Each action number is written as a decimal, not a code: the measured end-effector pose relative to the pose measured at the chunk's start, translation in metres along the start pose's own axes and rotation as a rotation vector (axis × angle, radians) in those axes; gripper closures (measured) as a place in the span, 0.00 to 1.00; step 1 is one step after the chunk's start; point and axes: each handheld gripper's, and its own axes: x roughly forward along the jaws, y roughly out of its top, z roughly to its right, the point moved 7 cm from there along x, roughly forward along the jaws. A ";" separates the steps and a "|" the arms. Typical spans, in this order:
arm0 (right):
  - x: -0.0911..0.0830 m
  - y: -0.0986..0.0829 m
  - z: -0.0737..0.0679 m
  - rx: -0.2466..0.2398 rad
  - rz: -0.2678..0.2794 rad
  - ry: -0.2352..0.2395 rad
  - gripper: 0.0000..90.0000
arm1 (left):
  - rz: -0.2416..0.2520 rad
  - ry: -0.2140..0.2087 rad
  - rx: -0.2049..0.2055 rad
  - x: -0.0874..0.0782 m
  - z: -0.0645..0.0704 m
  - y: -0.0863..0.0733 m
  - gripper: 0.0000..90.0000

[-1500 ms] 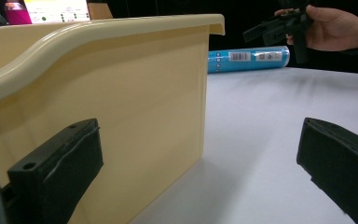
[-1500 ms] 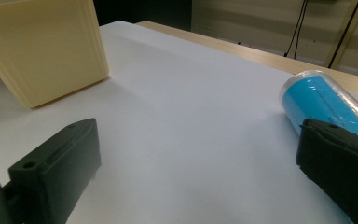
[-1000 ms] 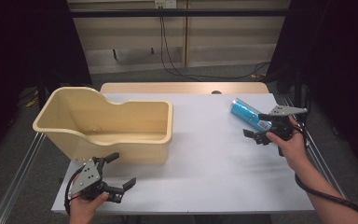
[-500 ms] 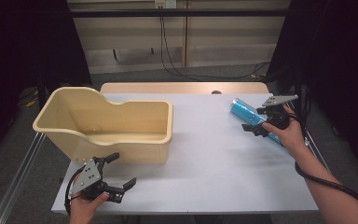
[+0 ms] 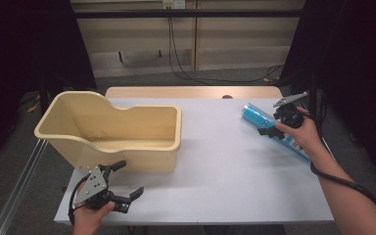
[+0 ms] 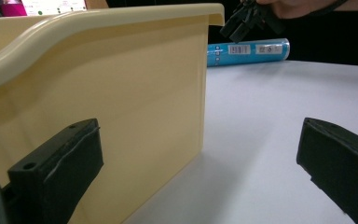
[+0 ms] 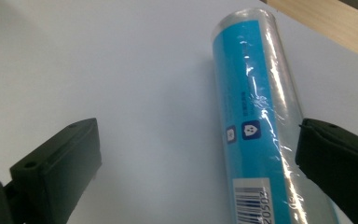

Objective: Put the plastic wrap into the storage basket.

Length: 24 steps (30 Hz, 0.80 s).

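Note:
A blue tube (image 5: 253,116) in clear wrap lies on the white table (image 5: 225,166) at the right, with a barcode label near one end. My right gripper (image 5: 273,124) hovers open just above the tube's middle. In the right gripper view the tube (image 7: 256,116) lies between the spread jaws, nearer the right jaw, and neither pad touches it. My left gripper (image 5: 131,177) stands open near the front left edge, in front of a beige bin (image 5: 127,155). The left gripper view faces the bin's wall (image 6: 121,93), with the tube (image 6: 247,50) and right gripper (image 6: 244,21) beyond.
The beige bin is open-topped and takes up the left half of the table; its inside looks bare. A wooden strip (image 5: 191,92) runs along the table's far edge. Cables hang behind it. A metal rail (image 5: 14,186) lies left of the table.
My right gripper has moved away from the person, along the tube toward its far end, and now sits over it. The left gripper has stayed put.

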 end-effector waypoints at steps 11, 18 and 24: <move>0.009 -0.008 0.010 0.001 -0.107 -0.018 0.00 | -0.004 -0.006 0.001 0.001 0.000 -0.001 0.00; 0.012 -0.008 0.019 -0.023 -0.173 -0.017 0.00 | -0.008 -0.010 0.000 0.002 0.001 -0.001 0.00; 0.015 -0.010 0.023 -0.021 -0.235 -0.009 0.00 | -0.011 -0.014 -0.003 0.002 0.002 -0.002 0.00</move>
